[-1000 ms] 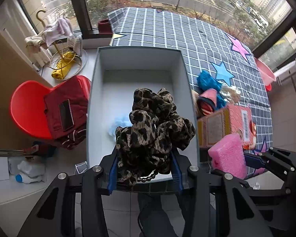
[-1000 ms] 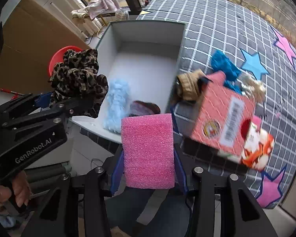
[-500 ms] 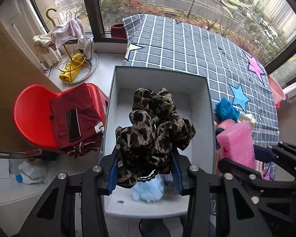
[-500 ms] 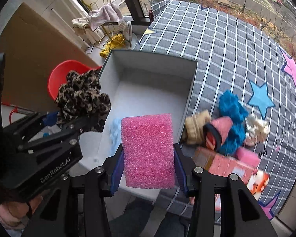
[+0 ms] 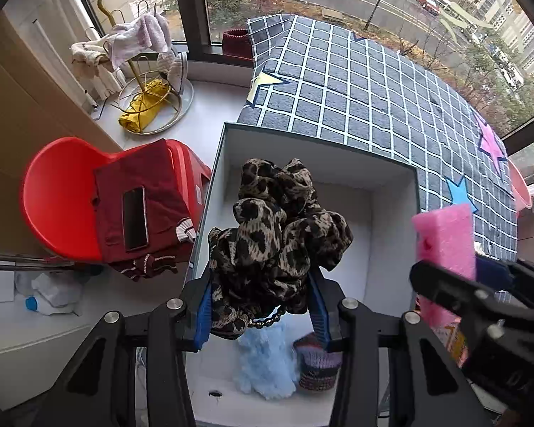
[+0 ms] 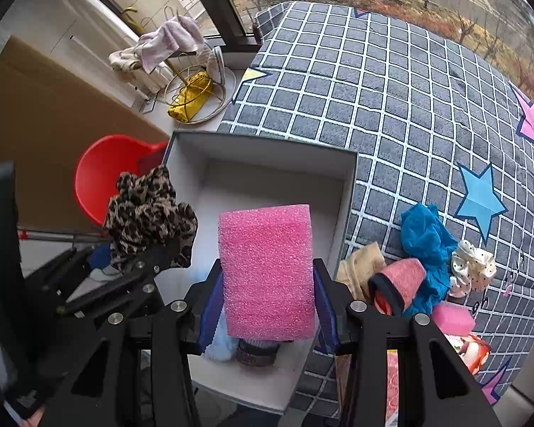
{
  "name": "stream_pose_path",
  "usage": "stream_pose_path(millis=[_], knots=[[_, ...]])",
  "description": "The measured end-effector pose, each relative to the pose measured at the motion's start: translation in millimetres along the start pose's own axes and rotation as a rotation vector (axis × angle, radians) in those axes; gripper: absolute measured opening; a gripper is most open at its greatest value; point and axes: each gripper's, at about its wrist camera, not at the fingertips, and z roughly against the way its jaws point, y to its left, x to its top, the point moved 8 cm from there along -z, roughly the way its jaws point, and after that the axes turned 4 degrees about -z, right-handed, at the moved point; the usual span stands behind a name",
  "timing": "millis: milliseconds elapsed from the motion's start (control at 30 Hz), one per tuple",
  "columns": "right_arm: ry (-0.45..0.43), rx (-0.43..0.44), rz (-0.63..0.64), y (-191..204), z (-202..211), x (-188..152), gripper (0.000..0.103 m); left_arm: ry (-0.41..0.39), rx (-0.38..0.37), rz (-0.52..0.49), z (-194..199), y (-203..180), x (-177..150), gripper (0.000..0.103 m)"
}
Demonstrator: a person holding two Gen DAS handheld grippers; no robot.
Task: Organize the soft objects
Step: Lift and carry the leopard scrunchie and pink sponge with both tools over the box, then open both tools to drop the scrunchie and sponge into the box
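My left gripper [image 5: 261, 307] is shut on a leopard-print scrunchie [image 5: 277, 238] and hangs over the white open box [image 5: 391, 220]. My right gripper [image 6: 267, 302] is shut on a pink foam sponge [image 6: 267, 270], also above the box [image 6: 267, 153]. Each gripper shows in the other's view: the sponge [image 5: 445, 242] at right, the scrunchie [image 6: 149, 220] at left. A light blue fluffy piece [image 5: 267, 366] and a small dark knitted item [image 5: 318, 370] lie in the near end of the box. More soft things sit on the checked cloth: a blue scrunchie [image 6: 427, 242], a tan one [image 6: 359, 270] and a white dotted one [image 6: 473, 267].
A red chair [image 5: 60, 195] with a dark red garment and a phone [image 5: 135, 217] stands left of the box. A gold wire stand [image 5: 149, 99] with towels is on the sill. A small pink sponge [image 6: 452, 316] and a printed carton [image 6: 466, 352] lie right of the box.
Both grippers have moved from the box's near edge to above its inside, each still holding its item. The blue fluffy piece now shows under the fingers.
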Motion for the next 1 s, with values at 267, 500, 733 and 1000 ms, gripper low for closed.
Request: stream_pose_path(millis=[267, 500, 733, 1000], knots=[[0.012, 0.017, -0.034, 0.0, -8.0, 16.6, 0.048, 0.043, -0.005, -0.017, -16.5, -10.7, -3.6, 0.048], [0.032, 0.030, -0.041, 1.5, -15.8, 17.2, 0.048, 0.064, -0.014, -0.007, -23.1, -12.4, -7.2, 0.048], [0.042, 0.032, -0.039, 1.7, -19.5, 20.2, 0.048, 0.071, -0.010, -0.002, -25.6, -12.5, -7.3, 0.051], [0.031, 0.034, -0.041, -0.5, -15.7, 20.3, 0.085, 0.072, -0.005, 0.022, -22.4, -10.8, -8.6, 0.082]])
